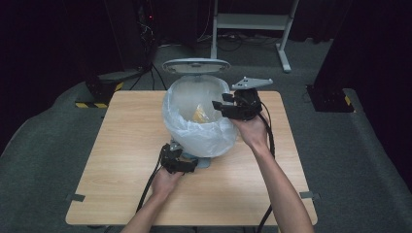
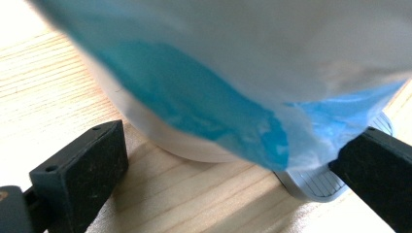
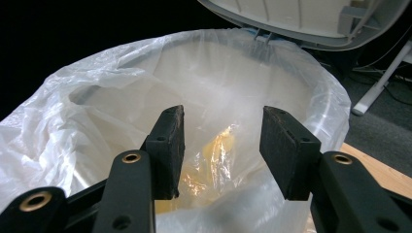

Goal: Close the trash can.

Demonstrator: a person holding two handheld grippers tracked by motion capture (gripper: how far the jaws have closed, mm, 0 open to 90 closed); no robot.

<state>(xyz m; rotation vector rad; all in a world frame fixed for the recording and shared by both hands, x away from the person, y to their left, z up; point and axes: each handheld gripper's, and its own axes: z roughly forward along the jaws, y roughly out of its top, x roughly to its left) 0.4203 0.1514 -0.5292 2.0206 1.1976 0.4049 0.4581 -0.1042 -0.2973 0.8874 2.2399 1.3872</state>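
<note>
A pedal bin lined with a white plastic bag stands at the middle of the wooden table, its grey lid raised at the back. A crumpled yellow wrapper lies inside the bag. My right gripper hovers over the bin's right rim, open, with nothing between its pads. My left gripper sits low on the table at the bin's front foot, open wide. Its right jaw is against the grey ribbed pedal. The blue bin wall shows through the bag.
Bare tabletop spreads to the left and front of the bin. Beyond the table, on the grey carpet, stand a white desk frame and dark stands with cables.
</note>
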